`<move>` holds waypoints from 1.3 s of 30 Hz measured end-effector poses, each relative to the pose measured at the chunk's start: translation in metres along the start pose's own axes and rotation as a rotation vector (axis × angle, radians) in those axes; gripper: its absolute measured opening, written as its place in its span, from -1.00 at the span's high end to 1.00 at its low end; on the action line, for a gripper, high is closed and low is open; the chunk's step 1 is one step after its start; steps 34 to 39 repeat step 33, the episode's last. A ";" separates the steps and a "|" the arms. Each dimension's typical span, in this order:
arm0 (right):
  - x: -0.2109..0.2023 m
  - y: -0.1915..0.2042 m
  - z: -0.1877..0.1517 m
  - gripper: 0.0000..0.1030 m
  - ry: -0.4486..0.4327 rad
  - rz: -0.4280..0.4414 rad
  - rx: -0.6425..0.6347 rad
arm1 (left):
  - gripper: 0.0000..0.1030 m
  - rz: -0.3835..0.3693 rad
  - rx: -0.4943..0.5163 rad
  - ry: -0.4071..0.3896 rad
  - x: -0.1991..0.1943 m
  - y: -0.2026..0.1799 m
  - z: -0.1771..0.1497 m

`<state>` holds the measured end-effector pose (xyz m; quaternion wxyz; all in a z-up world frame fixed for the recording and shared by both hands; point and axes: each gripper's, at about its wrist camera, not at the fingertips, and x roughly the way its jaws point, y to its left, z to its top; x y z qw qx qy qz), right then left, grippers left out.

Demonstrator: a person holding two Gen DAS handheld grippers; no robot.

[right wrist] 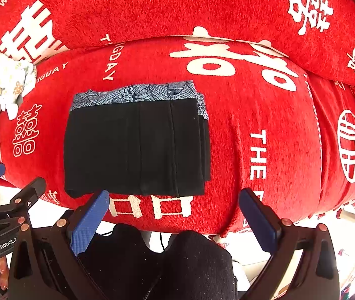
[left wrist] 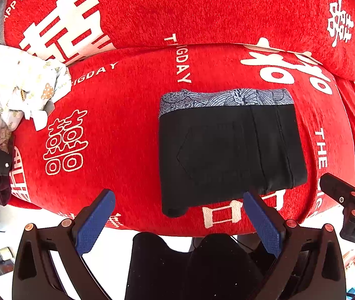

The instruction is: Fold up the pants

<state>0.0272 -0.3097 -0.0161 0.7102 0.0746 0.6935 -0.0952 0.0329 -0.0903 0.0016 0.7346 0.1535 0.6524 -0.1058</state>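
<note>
White lettering is woven into the red sofa cover (left wrist: 132, 130): "THE", "HAPPY WEDDI…", a partial "…IGDAY", and double-happiness characters. "GenRobot" is printed on the left gripper's body, seen in the right wrist view. The black pants (left wrist: 230, 147) are laid folded into a compact rectangle on the seat cushion, a blue patterned garment (left wrist: 225, 98) showing at their far edge. A crumpled pale printed cloth (left wrist: 24, 87) is seen left of the pants. The left gripper (left wrist: 180, 206) and right gripper (right wrist: 174, 201) are held wide, empty, just short of the pants' near edge. Pale floor is visible below the seat.
</note>
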 end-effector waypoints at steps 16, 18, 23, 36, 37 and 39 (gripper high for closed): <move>0.002 0.008 0.006 -0.99 0.012 -0.001 -0.019 | -0.99 0.010 0.000 0.007 0.006 0.002 0.001; 0.003 0.009 0.006 -0.99 0.013 -0.001 -0.020 | -0.99 0.008 0.001 0.009 0.007 0.003 0.002; 0.003 0.010 0.007 -0.99 0.013 -0.002 -0.019 | -0.99 0.009 0.000 0.017 0.009 0.003 0.002; 0.006 0.012 0.009 -0.99 0.017 -0.002 -0.024 | -0.99 -0.006 0.013 -0.016 0.005 0.002 0.003; 0.006 0.012 0.009 -0.99 0.017 -0.002 -0.024 | -0.99 -0.006 0.013 -0.016 0.005 0.002 0.003; 0.006 0.012 0.009 -0.99 0.017 -0.002 -0.024 | -0.99 -0.006 0.013 -0.016 0.005 0.002 0.003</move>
